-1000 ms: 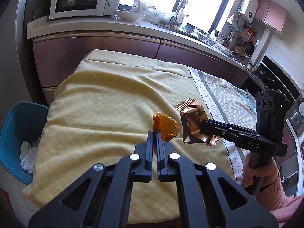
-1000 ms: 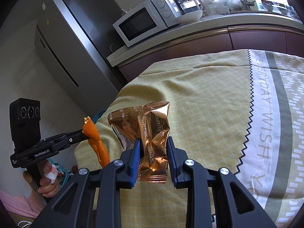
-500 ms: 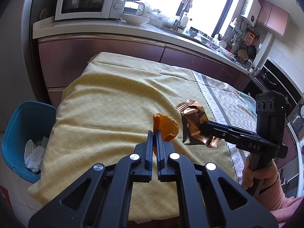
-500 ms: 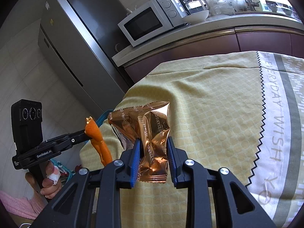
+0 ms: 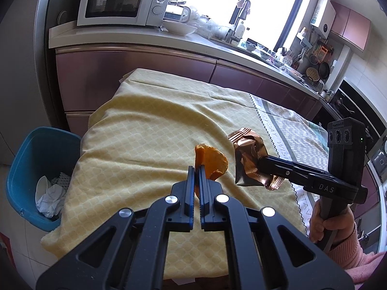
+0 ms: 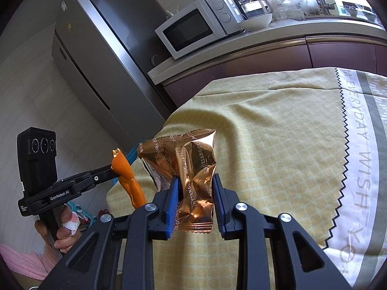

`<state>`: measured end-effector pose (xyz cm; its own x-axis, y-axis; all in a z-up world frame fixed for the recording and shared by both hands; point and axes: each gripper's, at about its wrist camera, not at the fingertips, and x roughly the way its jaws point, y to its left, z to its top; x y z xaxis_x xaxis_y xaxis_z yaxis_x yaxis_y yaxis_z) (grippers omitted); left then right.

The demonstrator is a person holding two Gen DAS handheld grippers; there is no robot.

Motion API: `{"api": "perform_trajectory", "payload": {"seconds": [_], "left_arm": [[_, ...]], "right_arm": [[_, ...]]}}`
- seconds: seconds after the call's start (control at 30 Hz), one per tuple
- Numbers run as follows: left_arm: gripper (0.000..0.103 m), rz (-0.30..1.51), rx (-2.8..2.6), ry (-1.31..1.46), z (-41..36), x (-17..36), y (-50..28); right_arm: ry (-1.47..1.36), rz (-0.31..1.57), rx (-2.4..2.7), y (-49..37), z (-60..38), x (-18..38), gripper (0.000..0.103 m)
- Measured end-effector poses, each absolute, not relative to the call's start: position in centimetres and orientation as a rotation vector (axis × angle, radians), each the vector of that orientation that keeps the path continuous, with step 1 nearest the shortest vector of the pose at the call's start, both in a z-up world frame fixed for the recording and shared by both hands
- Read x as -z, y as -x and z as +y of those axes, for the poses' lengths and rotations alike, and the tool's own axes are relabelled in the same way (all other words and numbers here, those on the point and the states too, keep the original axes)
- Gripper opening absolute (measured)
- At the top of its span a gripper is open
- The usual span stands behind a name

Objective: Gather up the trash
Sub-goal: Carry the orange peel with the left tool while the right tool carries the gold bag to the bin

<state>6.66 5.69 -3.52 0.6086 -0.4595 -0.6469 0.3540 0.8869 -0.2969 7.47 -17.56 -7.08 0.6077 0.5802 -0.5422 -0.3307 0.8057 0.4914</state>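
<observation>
My left gripper (image 5: pixel 197 169) is shut on a piece of orange peel (image 5: pixel 211 162) and holds it above the yellow tablecloth (image 5: pixel 145 145). The peel also shows in the right wrist view (image 6: pixel 125 176), pinched by the left gripper (image 6: pixel 113 169). My right gripper (image 6: pixel 196 181) is shut on a crumpled copper foil snack wrapper (image 6: pixel 191 164) and holds it above the cloth. The wrapper also shows in the left wrist view (image 5: pixel 249 159), to the right of the peel, held by the right gripper (image 5: pixel 262 163). A blue trash bin (image 5: pixel 26 159) with white paper inside stands on the floor left of the table.
A kitchen counter (image 5: pixel 135 41) with a microwave (image 5: pixel 121 0) and a white bowl (image 5: pixel 179 27) runs behind the table. A steel fridge (image 6: pixel 101 55) stands at the left. The cloth's patterned grey band (image 6: pixel 362 145) lies to the right.
Both grippers have pulled back and shifted left with their trash still held. The table looks farther and more of the blue bin has come into the left wrist view.
</observation>
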Motion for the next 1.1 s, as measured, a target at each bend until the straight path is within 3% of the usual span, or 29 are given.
{"api": "perform_trajectory", "payload": {"seconds": [1.1], "left_arm": [[0.004,0.766,0.403,0.173,9.7,2.7,-6.2]], "right_arm": [[-0.342,0.759,-0.623,-8.9,-14.3,6.5,0.026]]}}
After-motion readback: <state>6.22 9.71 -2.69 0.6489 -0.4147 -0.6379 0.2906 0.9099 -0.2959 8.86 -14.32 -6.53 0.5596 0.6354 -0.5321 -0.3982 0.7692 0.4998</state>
